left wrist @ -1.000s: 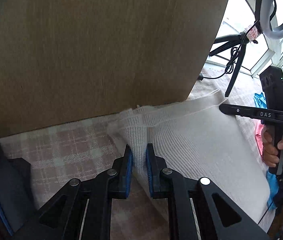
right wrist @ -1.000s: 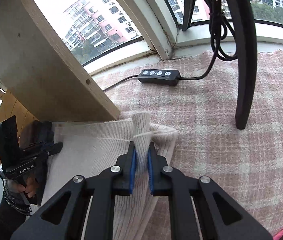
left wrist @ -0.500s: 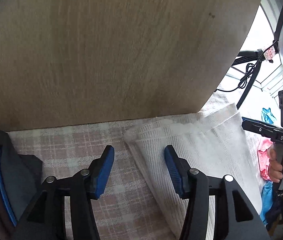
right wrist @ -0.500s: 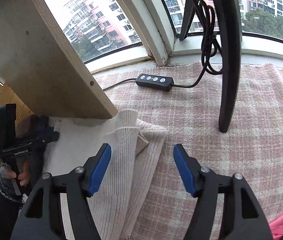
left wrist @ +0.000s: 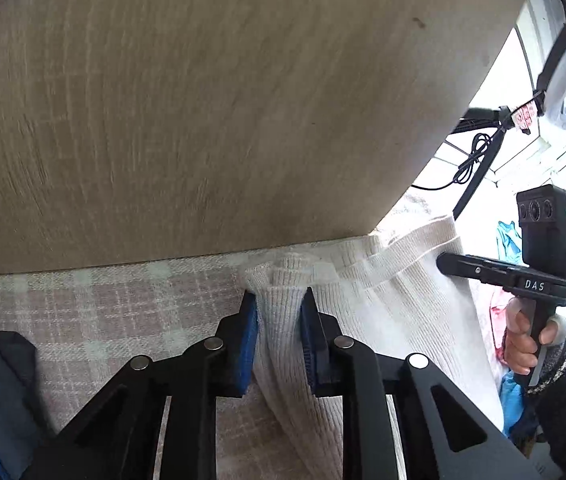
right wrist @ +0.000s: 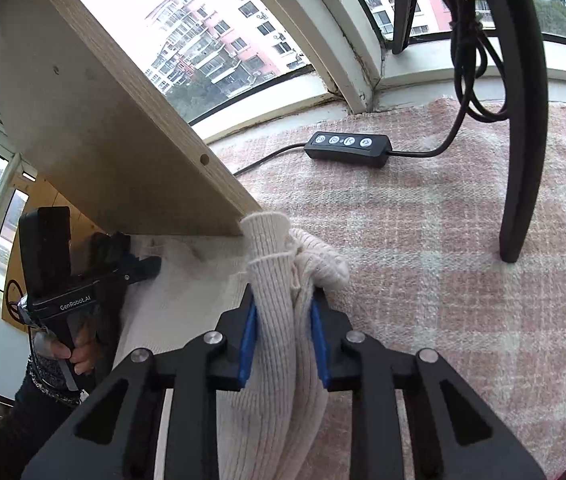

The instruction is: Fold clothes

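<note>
Both grippers pinch bunched corners of a cream ribbed sweater on a pink plaid cloth.

The left gripper [left wrist: 279, 320] clamps a gathered fold of the cream ribbed sweater [left wrist: 395, 312] between its blue pads [left wrist: 247, 340]; the right gripper [right wrist: 283, 320] likewise squeezes a bunched ribbed edge at the sweater's other end. The sweater lies flat between them on the pink plaid cloth [right wrist: 443, 280], its far edge against a tilted wooden board [left wrist: 223, 100]. Farther right sit a black inline remote [right wrist: 348, 149] with its cable and a black stand leg [right wrist: 521, 140], below the window [right wrist: 223, 40].
</note>
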`<state>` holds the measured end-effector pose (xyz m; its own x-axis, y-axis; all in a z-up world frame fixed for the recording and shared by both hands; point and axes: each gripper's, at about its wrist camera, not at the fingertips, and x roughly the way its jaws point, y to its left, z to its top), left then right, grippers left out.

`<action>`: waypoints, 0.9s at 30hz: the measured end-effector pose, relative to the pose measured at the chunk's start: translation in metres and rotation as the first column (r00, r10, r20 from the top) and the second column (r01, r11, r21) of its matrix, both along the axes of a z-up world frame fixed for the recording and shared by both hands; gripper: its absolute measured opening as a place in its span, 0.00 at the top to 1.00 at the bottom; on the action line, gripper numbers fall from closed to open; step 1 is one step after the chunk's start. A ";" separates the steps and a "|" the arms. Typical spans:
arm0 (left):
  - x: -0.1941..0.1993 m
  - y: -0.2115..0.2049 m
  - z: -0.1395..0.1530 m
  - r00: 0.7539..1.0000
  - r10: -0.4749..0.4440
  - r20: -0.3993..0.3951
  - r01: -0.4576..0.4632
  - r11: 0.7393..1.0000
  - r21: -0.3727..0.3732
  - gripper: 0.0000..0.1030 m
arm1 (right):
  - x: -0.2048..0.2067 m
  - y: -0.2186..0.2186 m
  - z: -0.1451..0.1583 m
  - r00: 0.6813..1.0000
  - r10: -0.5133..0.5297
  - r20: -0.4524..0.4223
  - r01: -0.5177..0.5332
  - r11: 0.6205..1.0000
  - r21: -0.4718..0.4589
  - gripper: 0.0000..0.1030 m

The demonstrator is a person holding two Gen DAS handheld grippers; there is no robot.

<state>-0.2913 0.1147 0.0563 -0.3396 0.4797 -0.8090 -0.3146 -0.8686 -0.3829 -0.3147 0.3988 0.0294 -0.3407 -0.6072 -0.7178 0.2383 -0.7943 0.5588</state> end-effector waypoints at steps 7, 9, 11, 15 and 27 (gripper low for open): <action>0.061 -0.023 0.099 0.988 -0.013 -0.157 0.026 0.996 0.079 0.84 | 0.051 0.011 0.078 0.990 -0.015 -0.140 0.006 0.998 -0.068 0.81; 0.081 -0.032 0.132 0.974 -0.023 -0.226 0.046 0.994 0.096 0.84 | 0.075 0.009 0.112 0.977 -0.011 -0.211 -0.003 0.998 -0.066 0.81; 0.104 -0.041 0.165 0.953 -0.027 -0.302 0.062 0.992 0.107 0.84 | 0.098 0.008 0.148 0.958 -0.013 -0.285 -0.007 0.998 -0.066 0.81; 0.157 -0.055 0.209 0.905 -0.037 -0.424 0.085 0.992 0.095 0.84 | 0.151 0.008 0.195 0.911 0.003 -0.411 -0.013 1.000 -0.022 0.81; 0.327 -0.084 0.054 0.987 -0.147 0.070 0.152 0.985 -0.080 0.89 | 0.309 0.024 0.051 0.997 0.082 0.015 -0.083 0.990 0.116 0.76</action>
<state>0.0360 0.0302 0.1102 -0.2156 0.4496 -0.8668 -0.4205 -0.8439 -0.3331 -0.0054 0.4229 0.0801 -0.2851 -0.5447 -0.7887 0.3001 -0.8322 0.4663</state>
